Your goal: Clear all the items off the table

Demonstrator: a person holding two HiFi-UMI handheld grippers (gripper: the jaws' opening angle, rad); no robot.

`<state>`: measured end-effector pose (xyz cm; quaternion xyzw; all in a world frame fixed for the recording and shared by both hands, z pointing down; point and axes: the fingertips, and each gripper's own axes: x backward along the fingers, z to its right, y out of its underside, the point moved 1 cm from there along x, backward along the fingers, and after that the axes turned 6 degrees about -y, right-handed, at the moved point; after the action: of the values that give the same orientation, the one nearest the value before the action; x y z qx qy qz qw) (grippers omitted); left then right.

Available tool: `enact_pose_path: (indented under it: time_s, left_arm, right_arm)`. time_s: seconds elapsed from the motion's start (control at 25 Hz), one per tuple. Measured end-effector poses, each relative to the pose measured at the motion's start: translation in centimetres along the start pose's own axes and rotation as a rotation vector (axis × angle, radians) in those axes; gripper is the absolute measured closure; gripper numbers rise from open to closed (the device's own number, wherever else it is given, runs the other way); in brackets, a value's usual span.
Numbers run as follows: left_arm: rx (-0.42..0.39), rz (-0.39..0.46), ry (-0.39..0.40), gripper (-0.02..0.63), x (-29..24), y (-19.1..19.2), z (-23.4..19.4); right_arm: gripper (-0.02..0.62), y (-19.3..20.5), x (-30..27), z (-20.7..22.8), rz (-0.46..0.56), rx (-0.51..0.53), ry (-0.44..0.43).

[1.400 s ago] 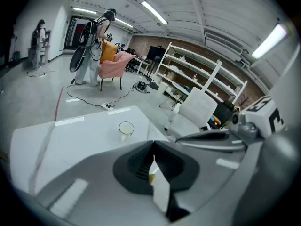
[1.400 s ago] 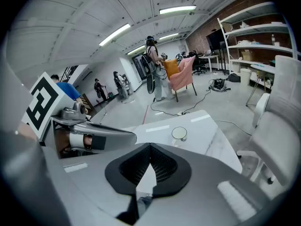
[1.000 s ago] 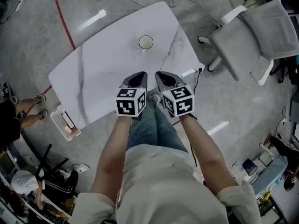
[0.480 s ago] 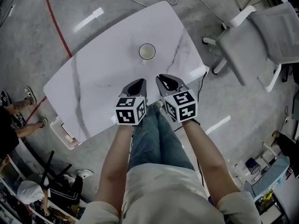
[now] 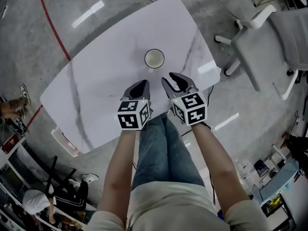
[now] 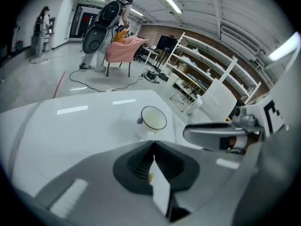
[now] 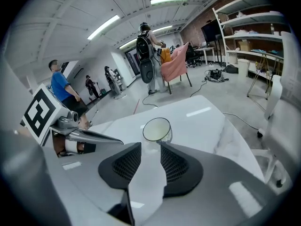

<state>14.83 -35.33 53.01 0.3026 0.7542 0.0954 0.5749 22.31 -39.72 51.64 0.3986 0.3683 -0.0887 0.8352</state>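
Head view: the cup stands upright, mouth up, just ahead of both tongs' tips and well in from every edge of the table. The left tongs are shut tight on nothing. The right tongs have just been opening, jaws partly apart with nothing between them.

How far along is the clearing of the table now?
Apart from one cup, the table looks cleared. Nothing is held: the right gripper, its jaws just opening with nothing between them, faces the cup; the left gripper is shut and empty. Left: take the cup away.
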Motion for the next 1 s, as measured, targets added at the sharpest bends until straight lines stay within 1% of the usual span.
enact_pose_path:
  time_s: [0.2,0.36,0.44,0.68,1.0]
  left_arm:
    - [0.007,0.003,-0.021,0.597,-1.8,-0.3,-1.5]
    - [0.004,0.013,-0.027,0.597,-3.1,-0.8,-2.3]
    - [0.003,0.020,-0.031,0.597,-3.6,-1.0,-2.7]
    - [0.012,0.032,-0.043,0.597,-5.2,-1.8,-3.8]
    - [0.003,0.041,-0.047,0.597,-7.0,-2.5,-4.8]
  right_arm:
    - [0.432,-0.1,-2.4,1.4,-0.003,0.033,-0.006]
    - [0.407,0.3,-4.0,2.4,-0.017,0.084,-0.006]
    - [0.402,0.4,-4.6,2.8,-0.018,0.107,-0.015]
    - [0.347,0.7,-6.6,3.5,-0.033,0.153,-0.038]
    - [0.310,1.1,-8.7,3.9,-0.067,0.269,-0.079]
